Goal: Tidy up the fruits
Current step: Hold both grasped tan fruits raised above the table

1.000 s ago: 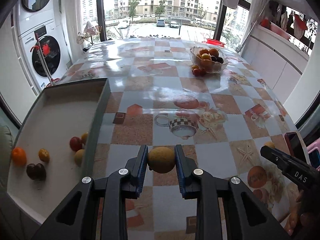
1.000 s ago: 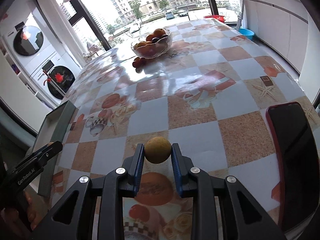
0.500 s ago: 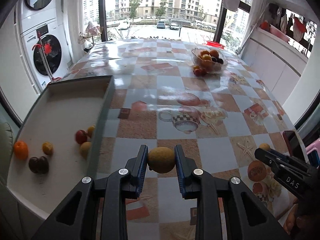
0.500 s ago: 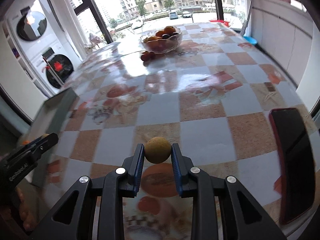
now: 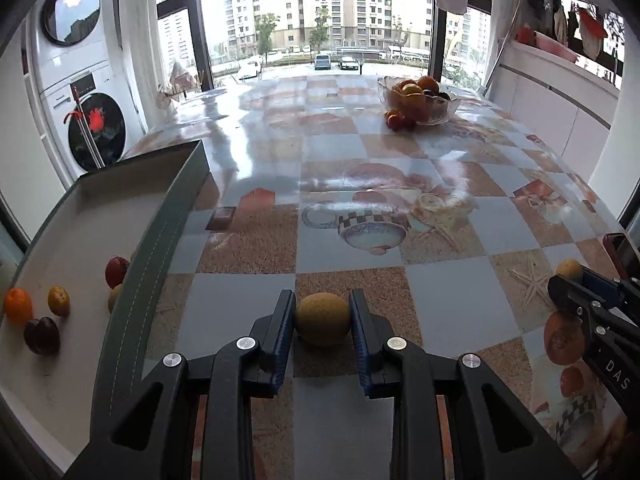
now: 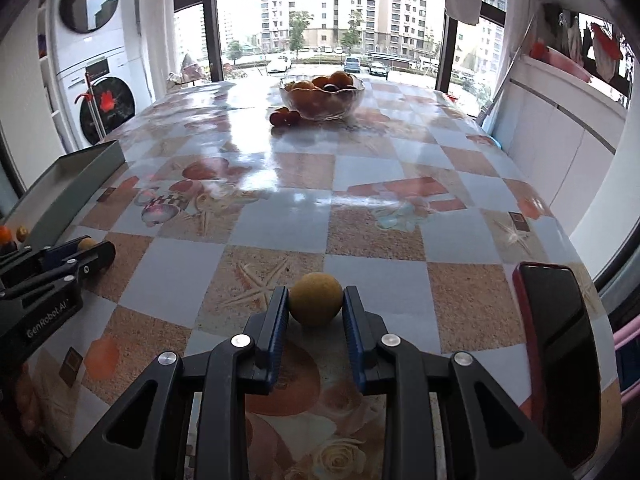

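My left gripper [image 5: 322,320] is shut on a yellow-green oval fruit [image 5: 323,319], held over the table just right of the grey tray [image 5: 156,248]. The tray holds several small fruits, among them an orange one [image 5: 17,305], a dark plum [image 5: 41,335] and a red one [image 5: 116,271]. My right gripper [image 6: 316,300] is shut on a round yellow fruit [image 6: 316,298] over the near table. It also shows at the right edge of the left wrist view [image 5: 570,276]. A glass fruit bowl [image 5: 420,100] stands at the far side.
Small red fruits [image 6: 284,117] lie beside the bowl [image 6: 322,98]. A red-cased phone [image 6: 556,340] lies at the table's near right edge. Washing machines [image 5: 76,80] stand left, white cabinets right. The tablecloth [image 6: 360,184] is a glossy checkered print.
Both grippers keep their fruits. The left wrist view has dropped lower and closer to the table; the right wrist view has swung to face the bowl.
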{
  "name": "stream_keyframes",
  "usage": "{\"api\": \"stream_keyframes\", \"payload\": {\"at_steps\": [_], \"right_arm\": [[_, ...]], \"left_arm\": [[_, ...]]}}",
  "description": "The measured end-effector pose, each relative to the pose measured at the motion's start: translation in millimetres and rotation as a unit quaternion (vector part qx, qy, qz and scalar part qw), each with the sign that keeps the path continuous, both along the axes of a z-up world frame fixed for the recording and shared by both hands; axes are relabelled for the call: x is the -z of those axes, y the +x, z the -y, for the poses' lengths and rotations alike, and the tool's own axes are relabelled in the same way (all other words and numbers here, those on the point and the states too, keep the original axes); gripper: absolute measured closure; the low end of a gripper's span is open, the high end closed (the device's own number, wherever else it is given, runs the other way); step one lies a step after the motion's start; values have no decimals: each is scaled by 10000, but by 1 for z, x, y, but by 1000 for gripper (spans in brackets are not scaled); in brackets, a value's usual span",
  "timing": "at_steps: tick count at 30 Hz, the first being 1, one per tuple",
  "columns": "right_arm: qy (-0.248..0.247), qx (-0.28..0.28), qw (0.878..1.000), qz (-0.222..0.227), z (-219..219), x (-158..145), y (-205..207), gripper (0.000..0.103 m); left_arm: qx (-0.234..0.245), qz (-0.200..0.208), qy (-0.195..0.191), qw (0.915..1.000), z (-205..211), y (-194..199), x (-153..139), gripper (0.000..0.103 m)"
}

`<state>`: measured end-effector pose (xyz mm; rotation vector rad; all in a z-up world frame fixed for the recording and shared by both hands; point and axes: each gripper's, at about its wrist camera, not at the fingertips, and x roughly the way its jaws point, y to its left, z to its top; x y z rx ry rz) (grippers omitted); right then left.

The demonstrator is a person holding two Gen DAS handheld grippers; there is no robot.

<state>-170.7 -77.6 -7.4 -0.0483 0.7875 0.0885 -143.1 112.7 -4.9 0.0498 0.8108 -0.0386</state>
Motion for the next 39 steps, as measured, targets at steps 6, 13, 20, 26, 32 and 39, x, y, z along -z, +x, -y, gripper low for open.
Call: {"api": "stream_keyframes", "payload": {"at_steps": [6,13,20,26,32,39], "right_arm": [[-42,-13,10000,21,-1,0,0,73],[-52,-16,10000,18,0,1,0,73],[-33,-17,10000,12,-1,1,3,73],[-27,-17,10000,12,-1,1,2,73],[11,-34,10000,16,-2,1,3,73],[18,-35,10000,14,-3,1,3,73]], "left_arm": [[7,2,-206,9998,-7,0,-1,74],[15,41,-148,9999,-7,-3,0,74],[46,48,-195,9998,-5,-4,0,74],[59,54,-202,9998,-5,-4,0,74],[75,56,-228,9997,-5,-3,0,74],[94,67,-95,9999,-1,-4,0,74]]}}
